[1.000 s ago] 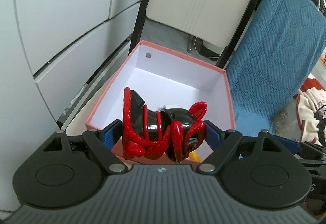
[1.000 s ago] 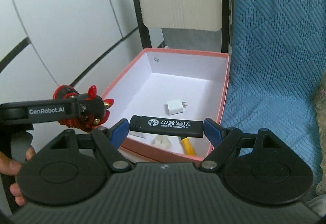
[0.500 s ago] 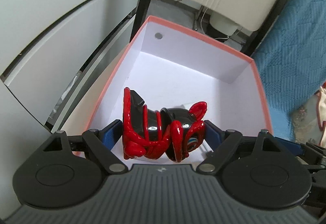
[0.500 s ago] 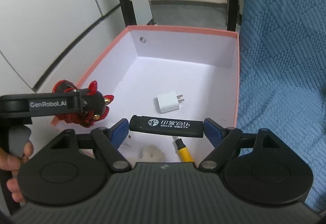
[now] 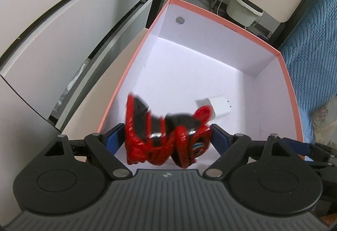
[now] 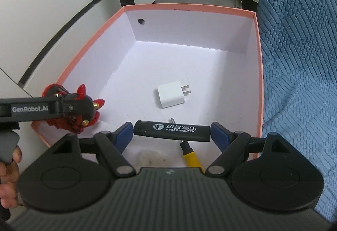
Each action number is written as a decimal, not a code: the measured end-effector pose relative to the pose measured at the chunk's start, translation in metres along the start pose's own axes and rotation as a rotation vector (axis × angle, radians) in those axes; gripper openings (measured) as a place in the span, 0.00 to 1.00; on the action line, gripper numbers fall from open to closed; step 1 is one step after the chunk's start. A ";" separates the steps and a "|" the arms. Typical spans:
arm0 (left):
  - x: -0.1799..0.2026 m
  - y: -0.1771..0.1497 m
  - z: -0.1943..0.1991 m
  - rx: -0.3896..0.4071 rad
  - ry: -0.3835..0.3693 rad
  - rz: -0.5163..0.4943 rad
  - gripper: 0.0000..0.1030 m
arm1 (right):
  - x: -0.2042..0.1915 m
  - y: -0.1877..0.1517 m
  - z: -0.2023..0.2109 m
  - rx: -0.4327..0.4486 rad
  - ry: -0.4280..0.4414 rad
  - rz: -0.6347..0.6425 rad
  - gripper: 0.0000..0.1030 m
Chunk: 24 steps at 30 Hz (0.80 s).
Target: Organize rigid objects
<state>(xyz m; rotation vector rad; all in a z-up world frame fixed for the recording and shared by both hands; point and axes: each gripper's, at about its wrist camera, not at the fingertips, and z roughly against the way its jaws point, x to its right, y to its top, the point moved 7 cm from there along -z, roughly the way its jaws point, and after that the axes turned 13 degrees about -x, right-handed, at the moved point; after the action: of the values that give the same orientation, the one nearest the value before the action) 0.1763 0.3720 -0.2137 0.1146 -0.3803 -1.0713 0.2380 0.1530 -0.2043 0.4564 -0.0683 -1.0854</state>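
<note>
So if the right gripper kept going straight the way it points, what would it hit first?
Probably the white floor of the pink-rimmed box, near the white charger plug. The right gripper is clamped on a black lighter, which would touch first; depth is uncertain.

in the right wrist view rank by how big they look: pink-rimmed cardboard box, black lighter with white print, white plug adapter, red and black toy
1. Pink-rimmed cardboard box, by far.
2. Black lighter with white print, though it is nearest the camera, held in the right gripper.
3. Red and black toy, partly hidden by the left gripper.
4. White plug adapter.

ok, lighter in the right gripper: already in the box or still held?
Still held: the lighter spans the right gripper's blue fingers, above the box floor.
</note>
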 end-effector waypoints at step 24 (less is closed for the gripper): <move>0.035 -0.043 0.133 0.213 0.049 0.015 0.98 | 0.000 -0.028 0.127 0.194 0.054 0.038 1.00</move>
<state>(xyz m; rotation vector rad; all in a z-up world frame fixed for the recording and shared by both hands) 0.1076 0.3328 -0.0928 0.3261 -0.4497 -1.0094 0.1797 0.1014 -0.0998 0.6560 -0.1353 -1.0331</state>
